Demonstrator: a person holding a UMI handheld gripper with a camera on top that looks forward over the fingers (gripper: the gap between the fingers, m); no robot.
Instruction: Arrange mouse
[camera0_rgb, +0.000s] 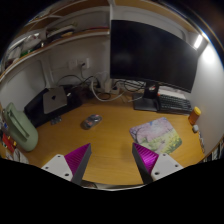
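1. At the far left of the frame, a pale green rounded object (19, 127) stands at the edge of the wooden bench (105, 135); what it is cannot be told.
2. Left of centre, toward the back of the bench, a dark boxy device with a slanted lid (52, 102) sits below a white wall shelf (55, 42) that runs across the upper left.
3. Near the middle of the frame, the small grey computer mouse (91, 121) lies on the bare bench, well beyond the fingers and apart from everything else.
4. At the bottom centre, the hand-held gripper (112, 160) is spread wide, with nothing between its magenta pads (143, 160).
5. Right of centre, a crumpled light patterned cloth (156, 135) lies on the bench just beyond the right finger.
6. In the upper right, a large black monitor (152, 52) stands at the back, with a dark flat device (168, 99) beneath it.
7. At the far right, a small orange-topped object (195, 116) stands at the bench's edge.
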